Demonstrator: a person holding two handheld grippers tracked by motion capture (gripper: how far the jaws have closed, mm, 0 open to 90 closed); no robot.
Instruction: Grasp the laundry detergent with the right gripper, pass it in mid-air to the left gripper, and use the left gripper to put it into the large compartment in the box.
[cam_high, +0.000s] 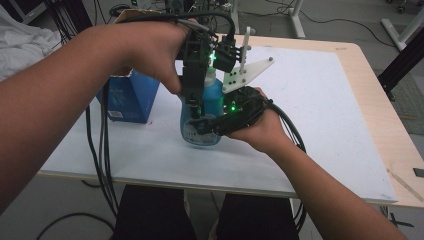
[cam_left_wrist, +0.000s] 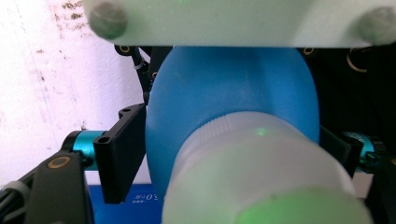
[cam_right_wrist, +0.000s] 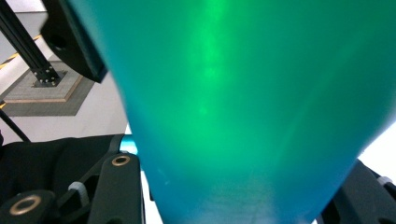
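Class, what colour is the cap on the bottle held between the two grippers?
The cap is whitish and translucent, on a blue bottle. It shows best in the left gripper view.

Blue bottle (cam_high: 212, 102) (translucent white cap (cam_left_wrist: 261, 172)); blue box (cam_high: 131, 97); white table (cam_high: 310, 115).

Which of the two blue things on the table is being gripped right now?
The blue bottle with the whitish cap, standing at the table's middle: the right gripper clamps its body. The blue box stands untouched to its left.
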